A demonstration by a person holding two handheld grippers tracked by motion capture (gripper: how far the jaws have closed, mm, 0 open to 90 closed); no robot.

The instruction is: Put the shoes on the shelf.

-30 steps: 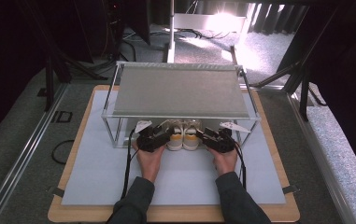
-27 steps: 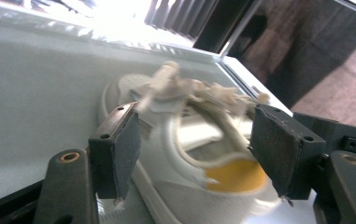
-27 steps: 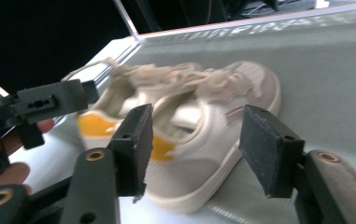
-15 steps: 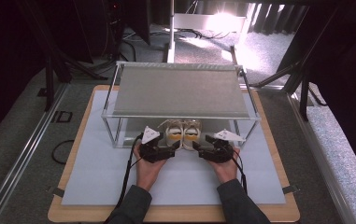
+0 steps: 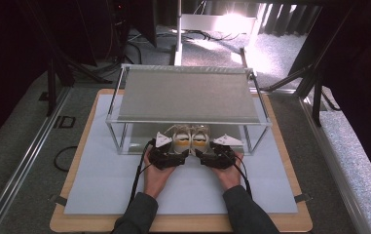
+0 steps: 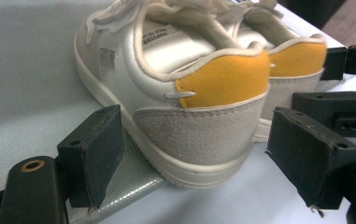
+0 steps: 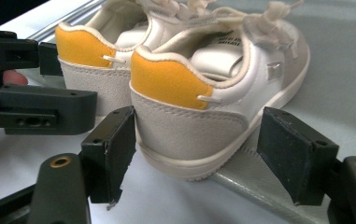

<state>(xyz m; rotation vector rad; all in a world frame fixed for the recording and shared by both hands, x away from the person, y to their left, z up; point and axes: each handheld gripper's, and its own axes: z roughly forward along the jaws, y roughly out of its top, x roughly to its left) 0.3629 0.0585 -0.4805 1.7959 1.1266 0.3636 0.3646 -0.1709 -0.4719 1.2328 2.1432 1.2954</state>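
Note:
Two small white sneakers with yellow heel tabs stand side by side on the lower plate of a metal rack, heels toward me and over its front edge. The left sneaker has its heel between the jaws of my left gripper. These jaws have just been opening and stand wide, clear of the shoe on both sides. The right sneaker sits likewise between the jaws of my right gripper, which have also just been opening and do not touch it.
The rack's perforated top shelf overhangs the shoes. The rack stands on a pale blue mat over a wooden board. Black stands and cables lie beyond the table. Each gripper view shows the other gripper close beside the shoes.
Both grippers have opened off the sneakers' heels and drawn back a little toward me. The sneakers stay in place on the lower plate.

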